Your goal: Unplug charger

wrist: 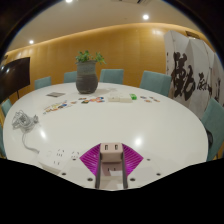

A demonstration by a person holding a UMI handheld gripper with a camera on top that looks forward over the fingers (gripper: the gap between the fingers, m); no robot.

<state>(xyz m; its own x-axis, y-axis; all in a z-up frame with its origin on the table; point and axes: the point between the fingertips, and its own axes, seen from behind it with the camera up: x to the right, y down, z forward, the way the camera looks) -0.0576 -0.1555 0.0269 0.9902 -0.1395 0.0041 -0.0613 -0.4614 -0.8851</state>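
A white charger block with two dark ports on its face sits between my gripper's magenta pads, just above the near edge of the white oval table. Both pads press on its sides, so the gripper is shut on it. A white power strip lies on the table to the left of the fingers, apart from the charger. I cannot see the charger's prongs or any cable leading from it.
A white cable with a small device lies at the table's left. A potted plant stands at the far middle, with small items and a white box near it. Blue chairs ring the table.
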